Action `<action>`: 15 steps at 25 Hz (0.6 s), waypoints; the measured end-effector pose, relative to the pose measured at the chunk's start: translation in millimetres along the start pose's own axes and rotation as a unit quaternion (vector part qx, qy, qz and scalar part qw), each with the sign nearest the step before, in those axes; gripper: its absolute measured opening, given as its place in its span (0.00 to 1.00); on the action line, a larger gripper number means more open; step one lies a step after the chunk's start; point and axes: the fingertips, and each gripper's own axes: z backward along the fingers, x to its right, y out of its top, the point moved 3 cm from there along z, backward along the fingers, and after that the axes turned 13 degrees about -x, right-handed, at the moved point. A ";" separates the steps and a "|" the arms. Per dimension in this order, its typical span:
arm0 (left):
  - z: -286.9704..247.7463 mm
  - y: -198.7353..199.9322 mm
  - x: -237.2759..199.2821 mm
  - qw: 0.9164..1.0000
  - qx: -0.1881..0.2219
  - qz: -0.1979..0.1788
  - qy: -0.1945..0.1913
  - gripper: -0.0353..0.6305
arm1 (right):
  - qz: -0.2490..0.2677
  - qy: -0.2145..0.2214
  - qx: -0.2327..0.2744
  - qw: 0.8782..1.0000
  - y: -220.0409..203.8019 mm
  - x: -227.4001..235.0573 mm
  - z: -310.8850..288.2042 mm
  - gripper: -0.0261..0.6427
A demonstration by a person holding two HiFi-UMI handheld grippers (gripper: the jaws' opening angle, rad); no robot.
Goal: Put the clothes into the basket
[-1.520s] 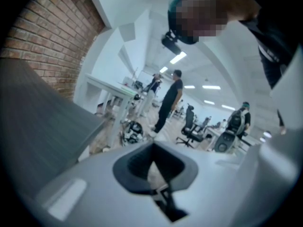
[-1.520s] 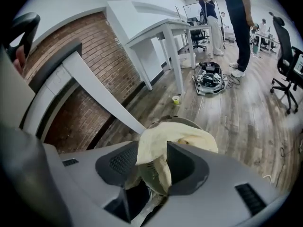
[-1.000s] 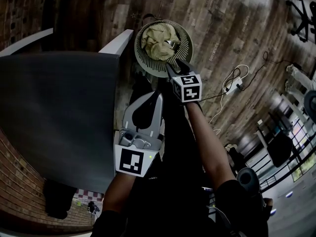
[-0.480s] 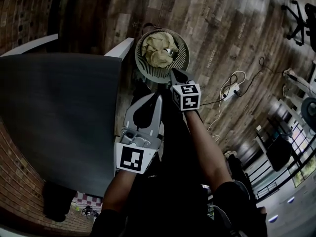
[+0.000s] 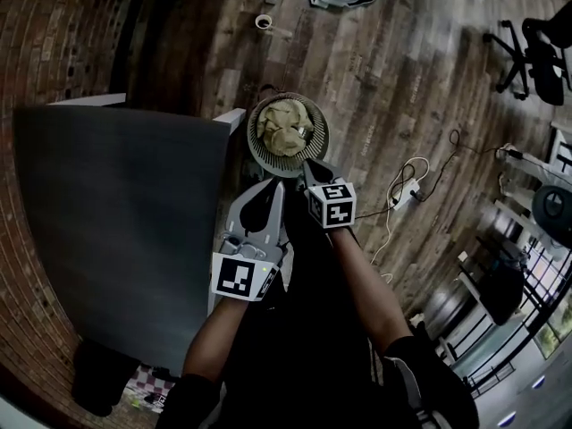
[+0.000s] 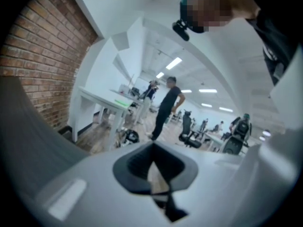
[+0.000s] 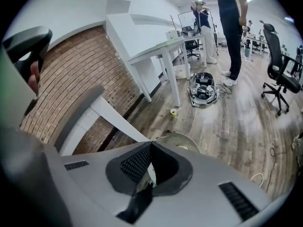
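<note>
The clothes, a crumpled beige bundle, lie inside the basket, a round ribbed tub standing on the wooden floor a little above the middle of the head view. Just at 5 o'clock from the basket, the right gripper points towards its rim with its tips over the near edge; its own view shows the two jaws clenched tip to tip with nothing between them, and the pale rim of the basket showing past them. At 7 o'clock from the basket, a little further off, the left gripper lies beside the right one, aimed at about 12 o'clock; its jaws likewise meet at the tips and carry nothing. At 9 o'clock from both grippers spreads a dark grey table, whose corner comes close to the basket's left side. Well beyond the basket at 12 o'clock a small roll of tape sits on the floor, at 3 o'clock from the right gripper a white cable with a power strip trails across the boards, and a black office chair stands at 2 o'clock near the frame's edge
</note>
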 end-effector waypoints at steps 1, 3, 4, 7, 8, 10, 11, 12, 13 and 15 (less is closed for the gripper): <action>4.1 3.3 2.5 1.000 0.001 0.000 0.000 0.06 | 0.006 0.000 0.006 1.000 4.1 -4.1 11.6 0.05; 11.2 10.6 7.4 1.000 0.003 0.000 0.001 0.06 | 0.016 -0.001 0.019 1.000 14.1 -10.7 33.9 0.05; 14.9 14.5 10.2 1.000 0.005 0.001 0.001 0.06 | 0.020 0.000 0.025 0.999 18.8 -13.5 44.7 0.05; 27.2 25.5 18.5 1.000 0.011 0.005 0.001 0.06 | 0.026 -0.001 0.044 0.999 30.0 -22.5 76.3 0.05; 31.9 29.0 21.1 1.000 0.012 0.006 0.000 0.06 | 0.028 -0.001 0.050 0.998 33.0 -26.2 86.7 0.05; 41.8 36.5 26.0 1.000 0.016 0.004 0.000 0.06 | 0.033 0.000 0.064 0.997 39.1 -35.0 107.2 0.05; 46.6 40.7 28.3 1.000 0.018 0.002 -0.001 0.06 | 0.036 0.001 0.072 0.997 42.4 -39.8 117.5 0.05; 51.2 45.0 30.6 1.000 0.019 0.000 -0.002 0.06 | 0.039 0.002 0.080 0.996 45.8 -44.9 127.9 0.05; 55.8 49.6 32.8 1.000 0.022 -0.002 -0.003 0.06 | 0.042 0.003 0.089 0.995 49.3 -50.3 138.7 0.05; 64.4 60.1 36.0 1.000 0.028 -0.006 -0.006 0.06 | 0.049 0.005 0.110 0.993 56.6 -62.2 161.0 0.05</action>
